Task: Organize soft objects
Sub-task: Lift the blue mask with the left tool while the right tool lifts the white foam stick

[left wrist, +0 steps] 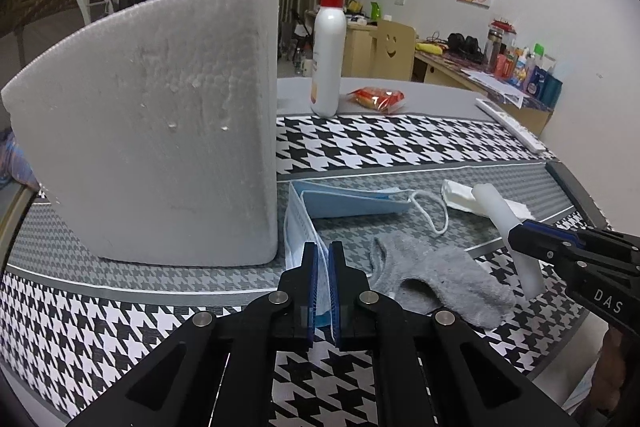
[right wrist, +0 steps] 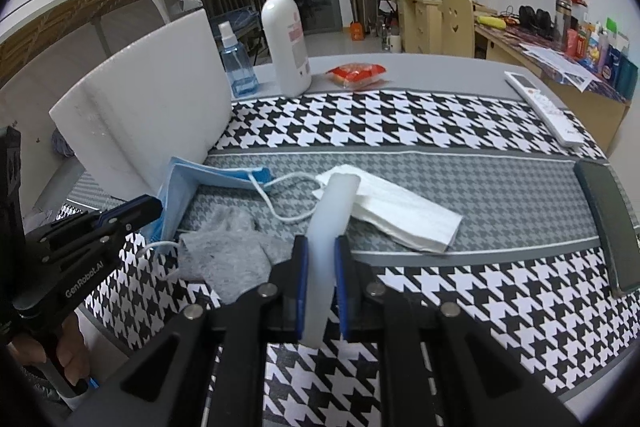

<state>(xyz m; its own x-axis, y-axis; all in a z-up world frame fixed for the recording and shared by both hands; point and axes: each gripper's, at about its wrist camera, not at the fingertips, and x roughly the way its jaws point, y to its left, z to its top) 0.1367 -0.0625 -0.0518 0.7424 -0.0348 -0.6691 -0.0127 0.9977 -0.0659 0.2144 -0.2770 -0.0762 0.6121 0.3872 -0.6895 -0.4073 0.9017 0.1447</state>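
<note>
Left gripper [left wrist: 323, 255]: jaws clenched on the near end of the blue face mask [left wrist: 344, 203]; blue pads nearly meet with only the thin mask edge between them. From the left wrist view the mask runs from the jaws toward 12 o'clock, then bends toward 3 o'clock; its far part lies just beside the white foam block [left wrist: 160, 131], which stands upright on the desk [left wrist: 360, 91] at 10 o'clock. White ear loop trails off the mask toward 3 o'clock.

Grey sock [left wrist: 436, 279]: crumpled on the houndstooth cloth [left wrist: 384, 143], at 2 o'clock from the left gripper and close to it, ungrasped.

Right gripper [right wrist: 321, 251]: jaws narrowly apart, grasping a white translucent soft tube [right wrist: 332, 211] about midway along its length. From the right wrist view the tube sticks out toward 12 o'clock, its far end over the folded white tissue [right wrist: 400, 211], its near end projecting back between the fingers. I cannot tell whether the tube tip touches the tissue.

Beyond, toward 12 o'clock: pump bottle [right wrist: 286, 39] with red top, blue spray bottle [right wrist: 238, 63] at its 9 o'clock, red snack packet [right wrist: 356, 74] at its 3 o'clock. Remote control [right wrist: 540, 107] at 2 o'clock; dark flat case [right wrist: 608, 223] at 3 o'clock, near the desk edge.
</note>
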